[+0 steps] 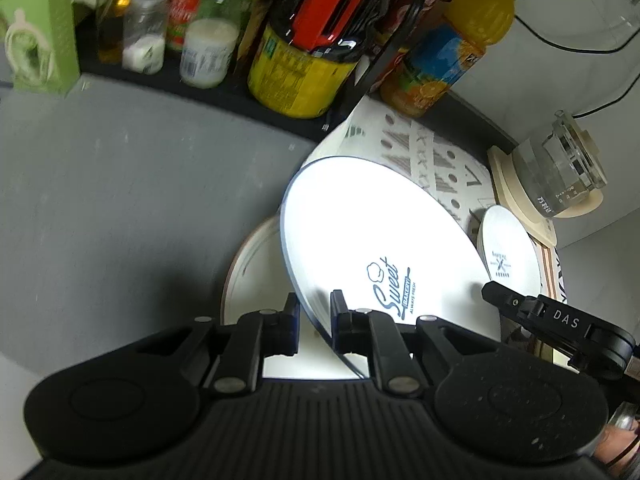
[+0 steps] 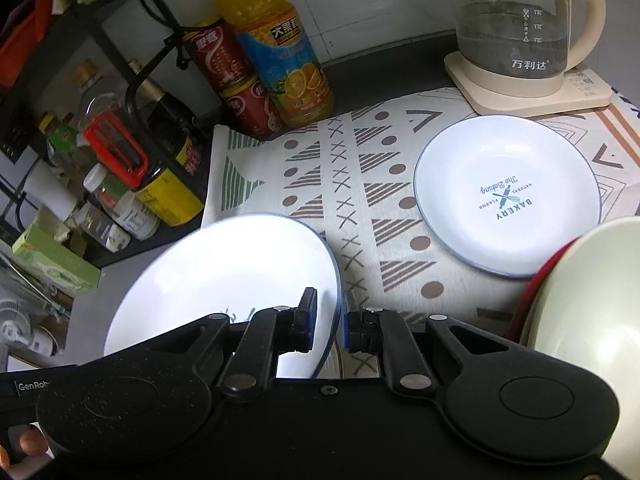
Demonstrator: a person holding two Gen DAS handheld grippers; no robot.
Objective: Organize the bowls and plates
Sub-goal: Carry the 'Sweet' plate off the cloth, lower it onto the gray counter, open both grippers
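Right wrist: kettle (image 2: 516,28) and juice bottle (image 2: 276,48) flank small plate (image 2: 506,196).

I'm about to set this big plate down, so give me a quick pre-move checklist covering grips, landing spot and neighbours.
1. Left gripper straddles the large plate at its rim: ok. Firm clamp: cannot tell.
2. Right gripper straddles another part of the rim: ok. Firm clamp: cannot tell.
3. Large plate level: not ok, it is tilted.
4. Brown-rimmed plate underneath is bare where visible: ok.
5. Small plate lies flat on the mat, apart from the large plate: ok.
6. Cream bowl sits close beside the right gripper: not ok, watch clearance.
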